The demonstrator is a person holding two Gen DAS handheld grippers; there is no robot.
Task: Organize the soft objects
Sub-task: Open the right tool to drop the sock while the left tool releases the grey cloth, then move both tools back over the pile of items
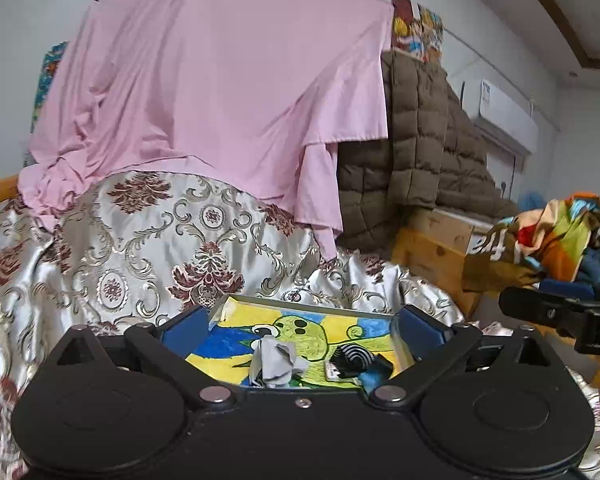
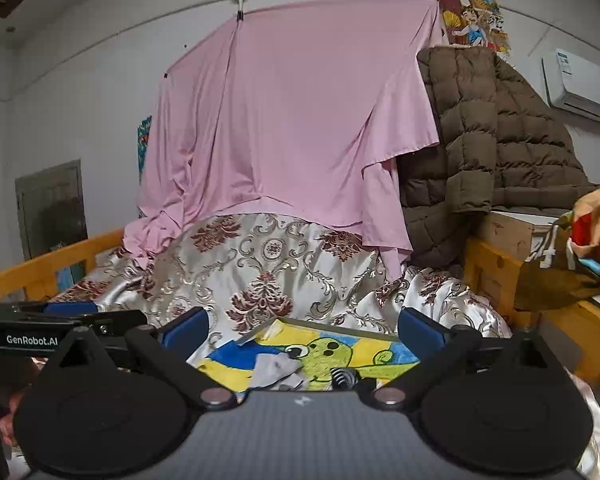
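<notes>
With your left gripper (image 1: 304,330) and right gripper (image 2: 302,330) both spread wide and empty, bring them down squarely over the grey sock (image 1: 274,362) lying on the painted tray (image 1: 300,304) at lower centre of frame.

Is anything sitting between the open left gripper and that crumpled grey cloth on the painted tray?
Nothing visible does. The left gripper is open and empty, and the grey cloth lies on the painted tray directly below its fingers. A black striped item sits beside it, clear.
</notes>
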